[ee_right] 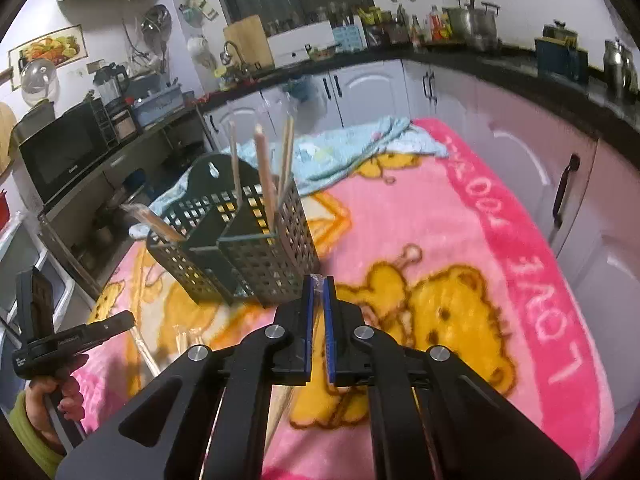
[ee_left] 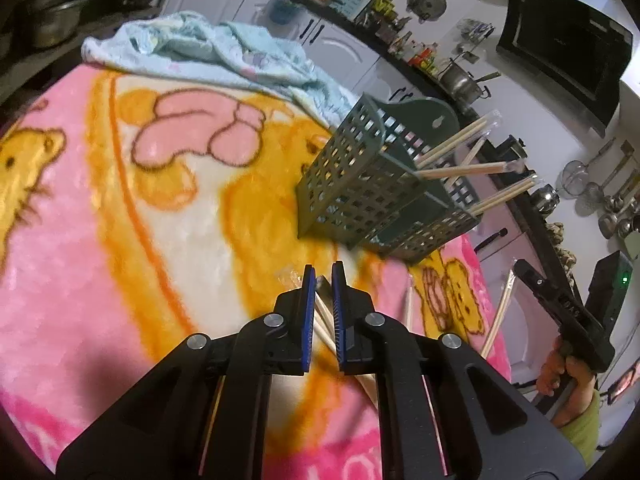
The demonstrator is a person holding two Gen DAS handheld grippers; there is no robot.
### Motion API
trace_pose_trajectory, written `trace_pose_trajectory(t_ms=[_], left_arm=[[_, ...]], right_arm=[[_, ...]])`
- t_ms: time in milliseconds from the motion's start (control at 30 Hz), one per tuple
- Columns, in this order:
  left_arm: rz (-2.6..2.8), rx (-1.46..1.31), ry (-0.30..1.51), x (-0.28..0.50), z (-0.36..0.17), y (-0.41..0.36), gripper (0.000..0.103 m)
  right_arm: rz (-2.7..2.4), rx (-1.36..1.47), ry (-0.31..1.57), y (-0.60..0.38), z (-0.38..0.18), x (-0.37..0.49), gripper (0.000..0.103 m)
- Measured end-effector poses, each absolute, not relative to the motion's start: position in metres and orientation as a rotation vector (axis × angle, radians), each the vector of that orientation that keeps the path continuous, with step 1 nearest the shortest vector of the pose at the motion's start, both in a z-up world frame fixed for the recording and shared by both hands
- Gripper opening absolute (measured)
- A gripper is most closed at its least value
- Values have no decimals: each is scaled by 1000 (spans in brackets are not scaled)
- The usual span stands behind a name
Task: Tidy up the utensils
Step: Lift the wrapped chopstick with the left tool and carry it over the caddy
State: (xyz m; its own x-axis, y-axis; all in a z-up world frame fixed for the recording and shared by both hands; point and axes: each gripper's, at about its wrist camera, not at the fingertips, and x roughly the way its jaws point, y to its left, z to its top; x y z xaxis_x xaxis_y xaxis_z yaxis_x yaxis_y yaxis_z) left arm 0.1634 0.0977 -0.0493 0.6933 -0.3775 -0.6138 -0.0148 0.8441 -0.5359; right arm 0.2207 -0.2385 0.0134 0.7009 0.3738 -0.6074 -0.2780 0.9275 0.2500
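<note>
Both tongs, left (ee_left: 321, 276) and right (ee_right: 319, 286), are pinching wrapped chopsticks (ee_left: 325, 322) nearly shut, and I'm seeing the basket (ee_right: 240, 236) just ahead-left of my nearer right.

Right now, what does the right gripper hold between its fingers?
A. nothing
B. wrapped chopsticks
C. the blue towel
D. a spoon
B: the right gripper is shut on wrapped chopsticks; the plastic wrap shows at its fingertips, and the sticks run back below it, near the green basket.
</note>
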Motion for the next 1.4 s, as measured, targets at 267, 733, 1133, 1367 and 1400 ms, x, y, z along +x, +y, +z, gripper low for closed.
trace_pose_trajectory(t_ms=[267, 733, 1133, 1367, 1400], left_arm=[[-226, -492, 714, 152, -23, 91, 4], [-262, -443, 637, 140, 10, 77, 3], [-300, -415, 581, 136, 38, 65, 3], [-326, -387, 546, 135, 57, 57, 3], [-331, -383, 539, 134, 61, 55, 3]], right_arm=[[380, 90, 618, -234, 41, 204, 4], [420, 28, 522, -221, 70, 181, 4], [452, 32, 466, -216, 88, 170, 2], [470, 29, 442, -209, 98, 165, 2], [476, 28, 438, -208, 100, 164, 2]])
